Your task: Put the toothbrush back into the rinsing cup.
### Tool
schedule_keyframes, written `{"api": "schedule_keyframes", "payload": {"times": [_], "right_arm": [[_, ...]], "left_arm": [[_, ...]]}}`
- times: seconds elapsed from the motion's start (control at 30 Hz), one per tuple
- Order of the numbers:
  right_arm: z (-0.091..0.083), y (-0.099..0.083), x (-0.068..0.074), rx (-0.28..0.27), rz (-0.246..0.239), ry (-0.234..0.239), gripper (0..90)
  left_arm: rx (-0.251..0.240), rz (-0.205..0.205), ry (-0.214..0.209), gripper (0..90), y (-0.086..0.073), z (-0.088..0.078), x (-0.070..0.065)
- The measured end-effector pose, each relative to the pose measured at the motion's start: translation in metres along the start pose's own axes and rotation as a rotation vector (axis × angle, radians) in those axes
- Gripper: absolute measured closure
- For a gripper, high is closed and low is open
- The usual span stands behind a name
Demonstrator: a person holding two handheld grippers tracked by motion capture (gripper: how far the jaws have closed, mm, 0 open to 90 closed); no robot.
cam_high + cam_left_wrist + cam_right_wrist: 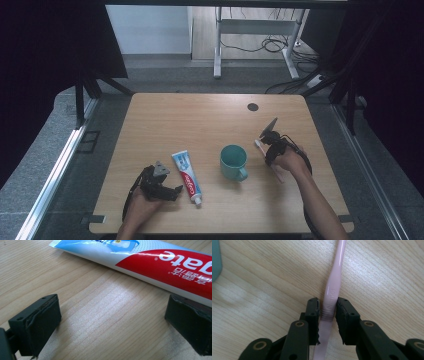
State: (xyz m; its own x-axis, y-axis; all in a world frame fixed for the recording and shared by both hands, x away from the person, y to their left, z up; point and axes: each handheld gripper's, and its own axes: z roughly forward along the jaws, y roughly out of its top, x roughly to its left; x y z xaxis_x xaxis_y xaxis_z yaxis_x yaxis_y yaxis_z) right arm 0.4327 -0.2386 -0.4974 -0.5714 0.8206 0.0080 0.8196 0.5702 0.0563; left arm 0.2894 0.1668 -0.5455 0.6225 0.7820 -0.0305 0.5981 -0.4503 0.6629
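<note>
the right gripper (328, 308) is clamped on the toothbrush (334, 282), its long axis in line with the jaws; the cup (233, 161) lies just left. the left gripper (112, 322) rests with jaws apart beside the toothpaste (160, 267).

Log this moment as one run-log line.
right gripper: shut on pink toothbrush | left gripper: open beside toothpaste tube | teal mug: upright

A pale pink toothbrush (333, 287) sits between black jaws above a light wood-grain table (200, 120). At nine o'clock of it stands a teal mug (233, 161). Farther toward nine lies a white toothpaste tube (186, 176) banded red and blue, lettered white.
</note>
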Motion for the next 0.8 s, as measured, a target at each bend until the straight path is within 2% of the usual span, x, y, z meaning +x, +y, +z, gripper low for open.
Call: {"api": "schedule_keyframes", "payload": {"times": [0.23,0.47,0.6,0.8], "right_arm": [[0.002,0.003,0.000,0.014,0.005,-0.003,77.4],[0.002,0.002,0.000,0.016,0.001,0.003,78.0],[-0.002,0.000,-0.002,-0.013,0.008,0.023,78.1],[-0.012,-0.005,-0.004,-0.052,-0.001,0.024,78.1]], "left_arm": [[0.000,0.003,0.000,0.1,0.000,0.000,0.000],[0.000,0.003,-0.001,0.0,0.000,0.000,0.000],[0.000,0.002,0.000,0.0,0.000,0.000,0.000],[0.000,0.002,0.000,0.0,0.000,0.000,0.000]]}}
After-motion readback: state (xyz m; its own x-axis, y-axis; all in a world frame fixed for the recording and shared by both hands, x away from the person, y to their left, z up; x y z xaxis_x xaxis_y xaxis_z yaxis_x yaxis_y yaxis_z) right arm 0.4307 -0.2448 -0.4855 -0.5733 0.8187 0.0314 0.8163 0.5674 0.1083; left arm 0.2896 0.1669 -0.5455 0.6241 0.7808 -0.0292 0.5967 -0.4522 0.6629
